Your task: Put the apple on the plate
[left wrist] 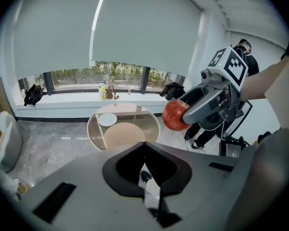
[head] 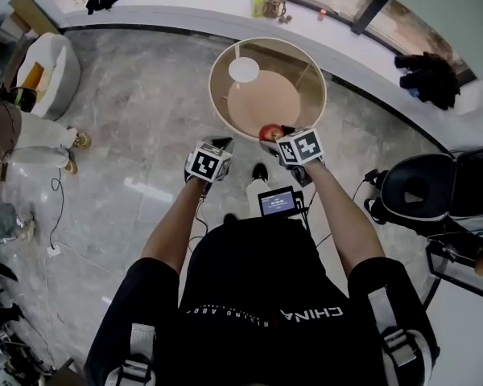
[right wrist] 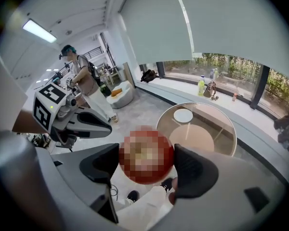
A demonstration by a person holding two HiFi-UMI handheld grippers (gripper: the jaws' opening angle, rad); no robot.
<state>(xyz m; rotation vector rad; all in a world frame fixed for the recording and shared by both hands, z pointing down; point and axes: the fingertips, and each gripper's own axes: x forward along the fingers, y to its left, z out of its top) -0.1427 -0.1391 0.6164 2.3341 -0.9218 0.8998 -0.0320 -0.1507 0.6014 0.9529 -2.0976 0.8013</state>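
While the right gripper (right wrist: 147, 159) clamps the round, glossy red apple (left wrist: 175, 115) near the circular glass table's (head: 211, 87) edge, the small white plate (head: 244, 70) lies apart; the left gripper's (left wrist: 145, 150) jaws meet, empty.

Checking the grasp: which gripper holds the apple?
The right gripper: its jaws clamp the red apple. The left gripper is shut, with nothing between its jaws.

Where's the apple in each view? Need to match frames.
Head view: apple at centre, in the right claw, by the near rim of the round table.
Left gripper view: apple right of centre, in that claw.
Right gripper view: apple lower centre, mosaic-covered.
Shared landmark: white plate on the table.
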